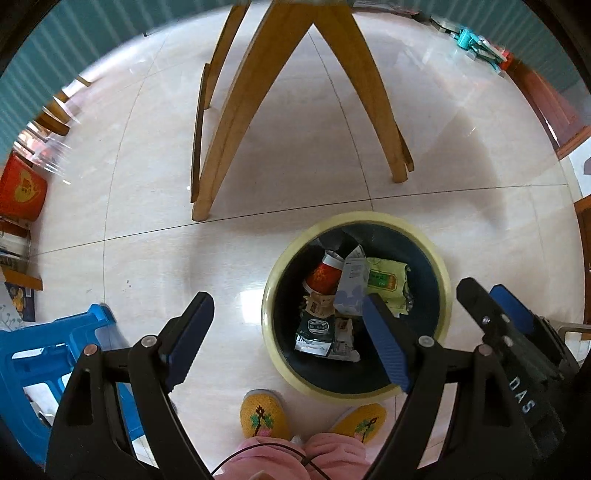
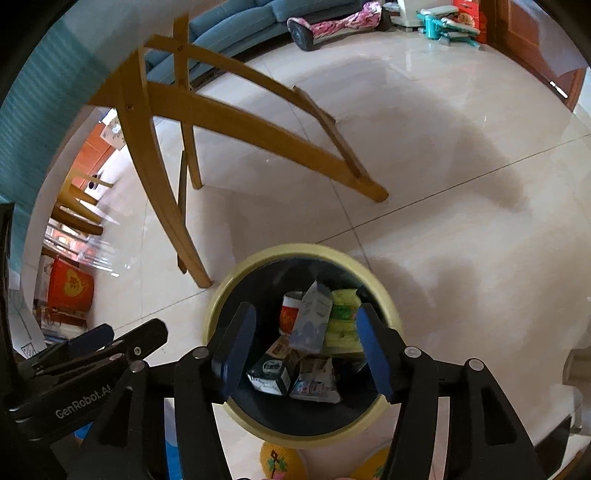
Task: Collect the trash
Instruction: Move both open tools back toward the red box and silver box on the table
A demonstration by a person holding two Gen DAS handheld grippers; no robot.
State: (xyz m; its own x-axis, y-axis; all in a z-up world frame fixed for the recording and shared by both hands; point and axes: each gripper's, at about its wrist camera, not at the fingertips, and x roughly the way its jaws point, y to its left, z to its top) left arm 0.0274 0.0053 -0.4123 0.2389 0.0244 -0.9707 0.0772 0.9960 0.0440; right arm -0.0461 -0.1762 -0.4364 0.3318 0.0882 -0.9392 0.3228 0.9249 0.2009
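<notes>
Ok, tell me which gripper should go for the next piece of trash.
Probably left. The left gripper is open, empty, and beside the bin over bare floor. The right gripper is open directly over the bin. No loose trash is in view.

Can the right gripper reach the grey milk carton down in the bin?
Probably yes. The right gripper hangs open above the bin, and the grey carton lies on top, uncovered.

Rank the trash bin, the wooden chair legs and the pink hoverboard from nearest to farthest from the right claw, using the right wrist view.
1. Trash bin, directly beneath the right claw.
2. Wooden chair legs, beyond the bin, to the left.
3. Pink hoverboard, far across the floor by the sofa.
</notes>
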